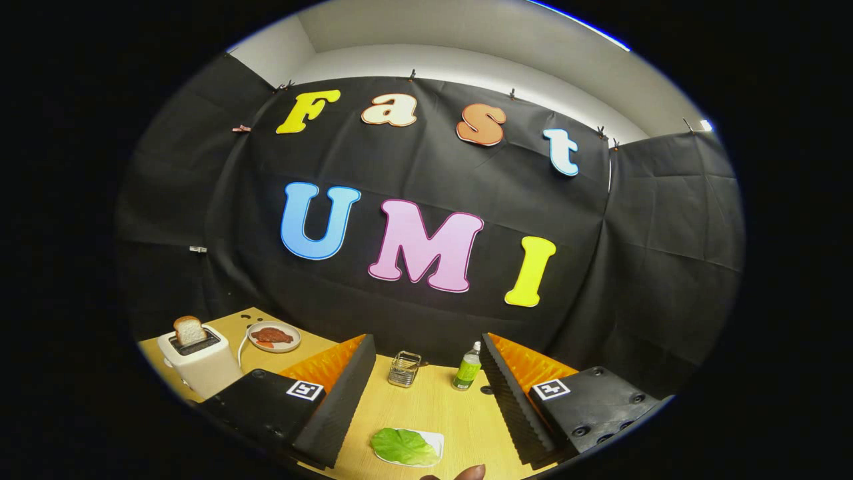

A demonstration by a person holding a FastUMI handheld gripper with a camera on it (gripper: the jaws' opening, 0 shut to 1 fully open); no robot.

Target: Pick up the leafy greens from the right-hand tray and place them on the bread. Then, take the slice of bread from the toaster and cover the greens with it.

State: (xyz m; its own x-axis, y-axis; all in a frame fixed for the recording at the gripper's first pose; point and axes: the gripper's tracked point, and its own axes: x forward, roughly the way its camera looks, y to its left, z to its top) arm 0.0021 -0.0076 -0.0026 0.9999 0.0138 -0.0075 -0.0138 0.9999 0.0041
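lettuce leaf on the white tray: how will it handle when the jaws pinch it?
The leaf looks thin and crinkled, so probably floppy and likely to droop from a pinch. It lies flat on the small white tray, so getting under an edge may be awkward. It is probably very light. The gripper is open, the leaf between its jaws.

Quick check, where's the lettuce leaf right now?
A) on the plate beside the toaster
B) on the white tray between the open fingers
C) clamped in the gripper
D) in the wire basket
B: the lettuce leaf lies on the white tray on the table, low between the fingers of the open gripper, touched by neither.
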